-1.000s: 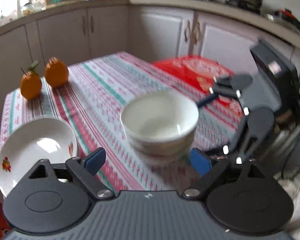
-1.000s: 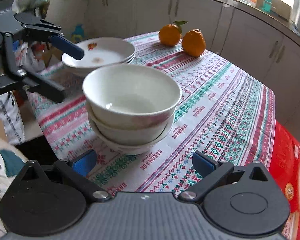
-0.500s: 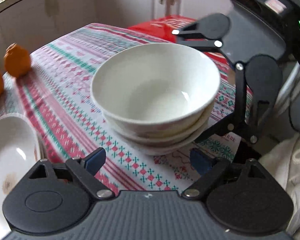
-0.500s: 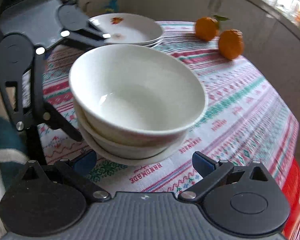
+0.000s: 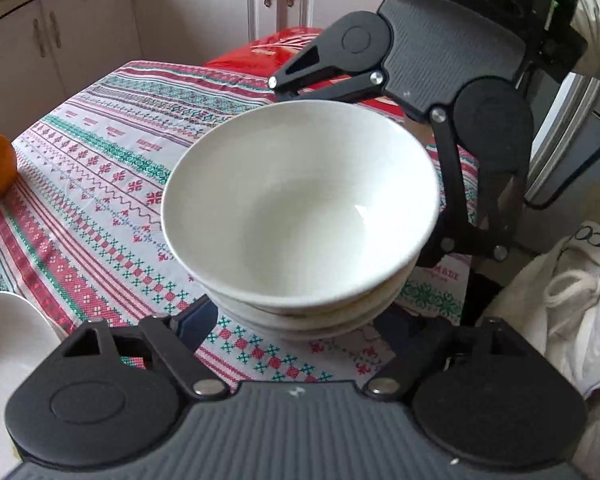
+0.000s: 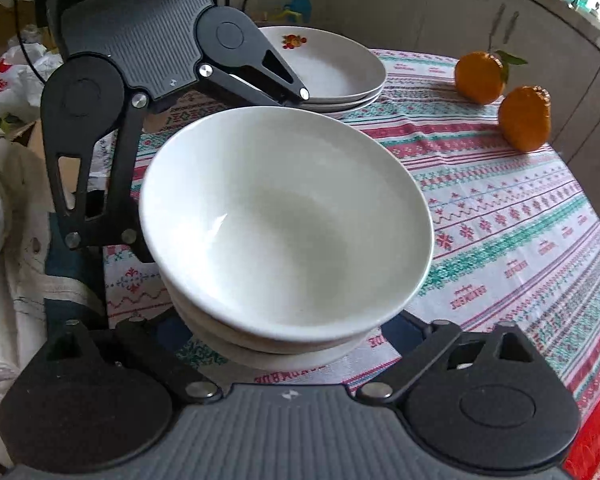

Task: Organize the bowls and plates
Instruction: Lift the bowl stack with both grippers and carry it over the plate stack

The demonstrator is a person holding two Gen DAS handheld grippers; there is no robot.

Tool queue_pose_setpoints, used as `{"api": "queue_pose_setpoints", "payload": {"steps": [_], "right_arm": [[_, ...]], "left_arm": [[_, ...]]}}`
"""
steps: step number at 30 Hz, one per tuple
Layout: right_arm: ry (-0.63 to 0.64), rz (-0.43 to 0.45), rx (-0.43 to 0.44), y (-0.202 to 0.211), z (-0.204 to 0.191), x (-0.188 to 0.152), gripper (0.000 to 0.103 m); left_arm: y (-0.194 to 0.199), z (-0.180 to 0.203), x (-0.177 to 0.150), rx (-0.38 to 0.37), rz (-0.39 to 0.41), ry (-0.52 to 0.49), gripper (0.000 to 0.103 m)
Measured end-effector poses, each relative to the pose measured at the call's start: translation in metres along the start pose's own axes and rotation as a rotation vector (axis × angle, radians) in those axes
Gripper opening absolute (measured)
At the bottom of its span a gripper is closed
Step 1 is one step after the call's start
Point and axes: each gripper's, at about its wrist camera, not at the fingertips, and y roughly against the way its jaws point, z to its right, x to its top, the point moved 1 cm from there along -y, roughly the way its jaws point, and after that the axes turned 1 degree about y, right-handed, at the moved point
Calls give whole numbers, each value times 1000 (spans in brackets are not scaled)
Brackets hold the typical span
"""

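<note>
Flanking the bowl stack [image 5: 300,216], both tongs angled down, closing.

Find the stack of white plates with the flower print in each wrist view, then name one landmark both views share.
Left wrist view: stack of plates, bottom-left corner, only a plain white rim visible.
Right wrist view: top centre, behind the stack of bowls.
Shared landmark: the stack of bowls.

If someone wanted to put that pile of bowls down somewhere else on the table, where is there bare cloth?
The widest bare stretch of tablecloth lies beyond the stack of bowls, bordered by the two oranges and the red box. It is crowded at the near edge: both grippers flank the bowls, jaws closing, and the stacked plates fill that corner.
</note>
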Motion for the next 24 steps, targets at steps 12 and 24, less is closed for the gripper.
{"api": "queue_pose_setpoints", "payload": {"steps": [12,24], "right_arm": [[-13,-4,38,3,2,-1,90],[-22,-19,28,6,-2,6,89]], "left_arm": [[3,0,4,-23,-12,-32,81],[8,-2,4,-29,-4,-19,80]]}}
